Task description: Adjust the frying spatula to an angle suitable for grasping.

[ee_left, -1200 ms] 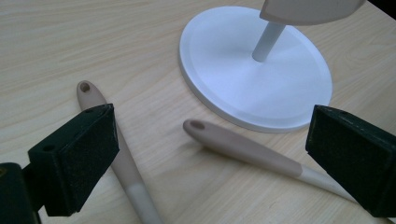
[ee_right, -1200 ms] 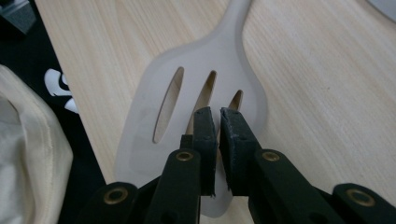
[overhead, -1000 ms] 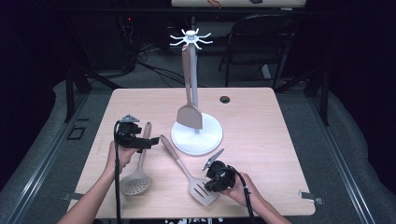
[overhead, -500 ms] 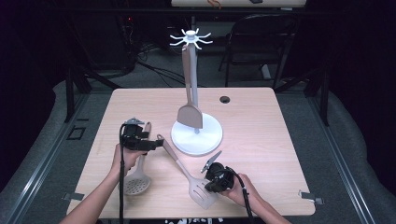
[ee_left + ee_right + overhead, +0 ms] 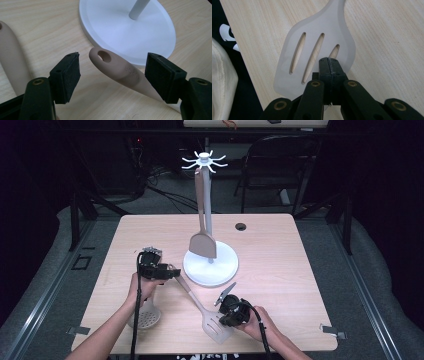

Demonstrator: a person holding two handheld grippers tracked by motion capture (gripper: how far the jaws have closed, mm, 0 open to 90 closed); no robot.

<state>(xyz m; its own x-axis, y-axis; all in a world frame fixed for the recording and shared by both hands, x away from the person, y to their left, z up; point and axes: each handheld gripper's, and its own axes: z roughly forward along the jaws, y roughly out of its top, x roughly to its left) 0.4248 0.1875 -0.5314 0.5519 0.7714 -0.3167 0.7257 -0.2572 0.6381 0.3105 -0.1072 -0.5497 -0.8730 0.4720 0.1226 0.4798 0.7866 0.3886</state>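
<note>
Two grippers on one slotted turner [image 5: 202,311]: left gripper [image 5: 112,75] spread astride its handle end, right gripper [image 5: 329,65] clamped on its blade.

Slotted spatula [image 5: 202,309]: beige, three slots in the blade. Lies flat on the table, diagonal. Handle end, with hanging hole, near the white stand base [image 5: 210,267].

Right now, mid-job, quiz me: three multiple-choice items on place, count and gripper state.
1. Where does the slotted spatula handle end lie?
A. beside the stand base
B. on a hook
C. off the table

2. How many slots does its blade show?
A. one
B. three
C. six

3. How are the left gripper jaws?
A. shut on the handle
B. open around the handle
C. open over bare table

Answers: 1 A, its holed end rests by the white stand base. 2 B, the right gripper view shows three. 3 B, pads stand apart either side.
</note>
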